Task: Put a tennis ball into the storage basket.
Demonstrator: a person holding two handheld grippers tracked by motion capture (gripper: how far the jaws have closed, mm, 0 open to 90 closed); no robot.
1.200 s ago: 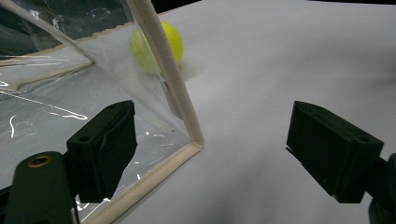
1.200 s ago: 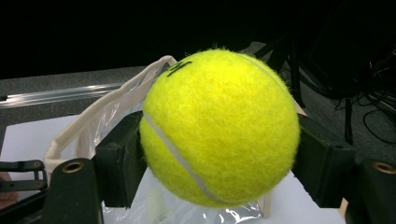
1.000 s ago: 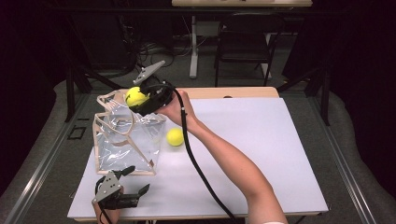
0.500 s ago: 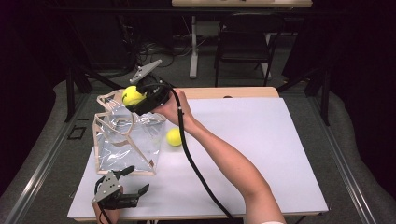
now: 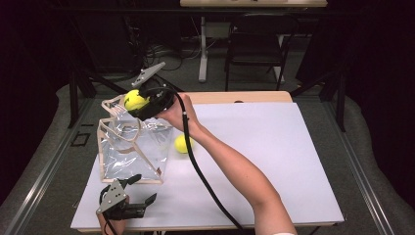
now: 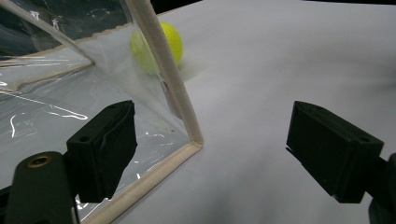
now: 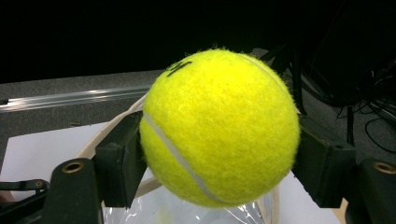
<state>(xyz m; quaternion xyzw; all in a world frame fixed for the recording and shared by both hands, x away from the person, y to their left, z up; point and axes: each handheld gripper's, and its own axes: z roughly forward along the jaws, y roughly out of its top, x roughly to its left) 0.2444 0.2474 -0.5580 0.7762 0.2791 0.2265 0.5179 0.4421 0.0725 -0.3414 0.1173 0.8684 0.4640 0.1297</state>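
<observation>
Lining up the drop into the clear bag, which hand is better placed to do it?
Right. The right tongs are shut on a fuzzy yellow tennis ball above the open top of the clear plastic bag with beige trim. The left tongs are open and empty near the bag's lower corner.

Dark lab: white table [image 5: 274, 147], floor cables [image 5: 161, 51], folding chair [image 5: 257, 41].

Fuzzy felt tennis ball [image 7: 219, 128], glossy plastic bag [image 5: 132, 152]
</observation>
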